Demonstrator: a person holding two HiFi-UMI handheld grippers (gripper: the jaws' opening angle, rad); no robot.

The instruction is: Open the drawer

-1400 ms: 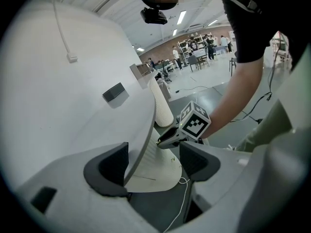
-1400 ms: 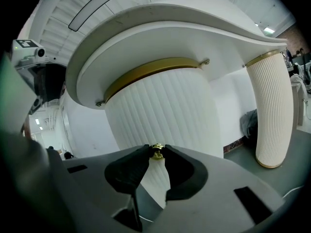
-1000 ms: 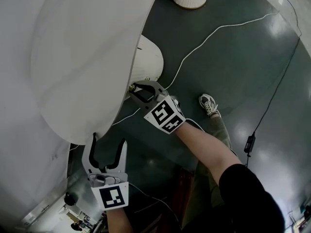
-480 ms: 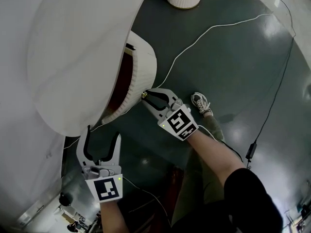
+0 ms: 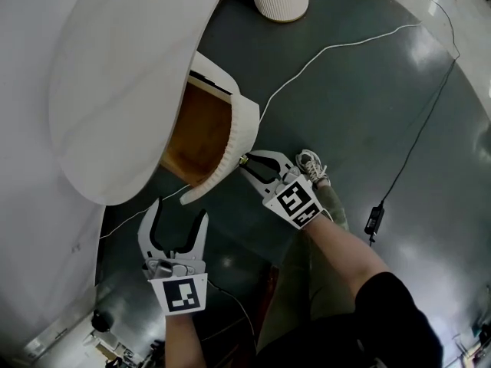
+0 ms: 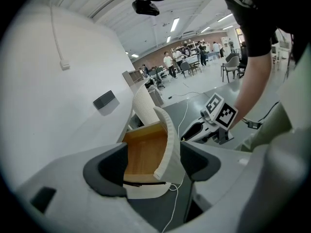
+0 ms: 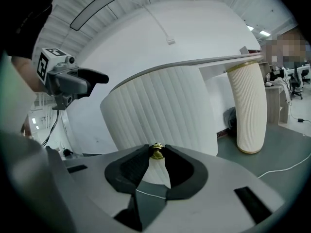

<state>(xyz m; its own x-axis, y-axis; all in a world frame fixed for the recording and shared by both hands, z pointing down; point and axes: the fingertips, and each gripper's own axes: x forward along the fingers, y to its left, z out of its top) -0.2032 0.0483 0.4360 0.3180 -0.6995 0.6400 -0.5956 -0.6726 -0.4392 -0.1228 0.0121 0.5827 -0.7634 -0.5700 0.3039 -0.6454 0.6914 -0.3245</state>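
Pinches the small brass knob (image 7: 156,150) at the very tips of the right gripper (image 7: 156,154), with the drawer (image 7: 155,108) standing partly out just ahead, and risks slipping off on any sideways tug.

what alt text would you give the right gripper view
The right tool pinches a small brass knob on a curved, ribbed white drawer front. A ribbed white cylinder stands on the floor at right, with the left tool upper left.
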